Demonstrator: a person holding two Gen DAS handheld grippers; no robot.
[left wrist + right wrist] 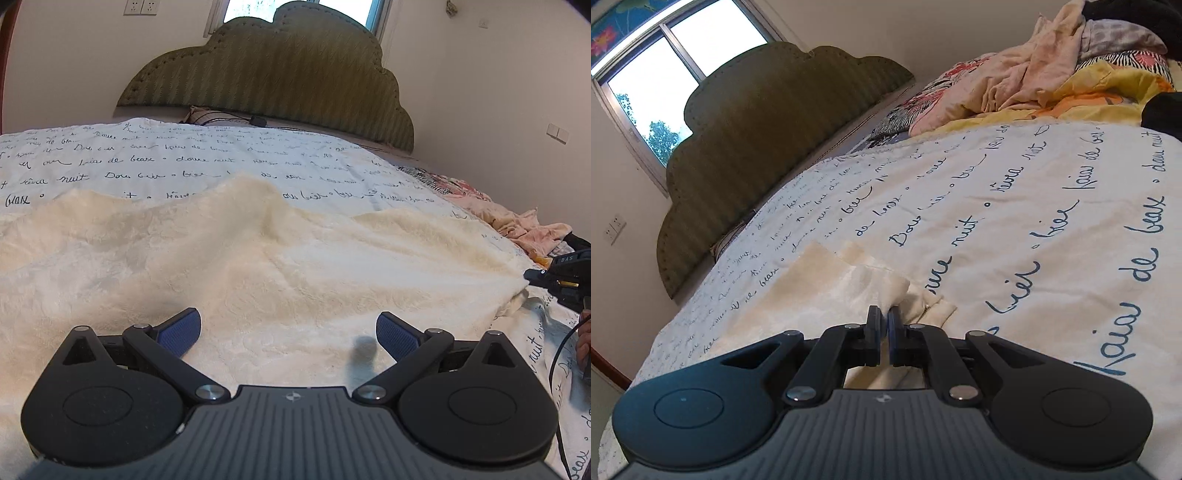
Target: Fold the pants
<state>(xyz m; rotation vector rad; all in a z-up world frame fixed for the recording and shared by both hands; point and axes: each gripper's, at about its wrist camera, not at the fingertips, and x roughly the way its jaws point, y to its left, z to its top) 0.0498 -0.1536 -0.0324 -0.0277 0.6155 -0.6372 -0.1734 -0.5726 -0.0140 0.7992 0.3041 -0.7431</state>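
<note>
Cream fleece pants (258,266) lie spread and rumpled across the bed, filling the middle of the left wrist view. My left gripper (289,332) is open, its blue pads (183,330) just over the near edge of the pants, holding nothing. My right gripper (884,323) is shut on a bunched corner of the pants (871,284). It also shows at the right edge of the left wrist view (535,277), pinching the pants' right end and pulling the fabric taut.
The bed has a white cover with blue script (1052,206). A green scalloped headboard (269,81) stands at the far end. A pile of colourful clothes and bedding (1071,74) lies at the bed's right side. A window (665,74) is behind the headboard.
</note>
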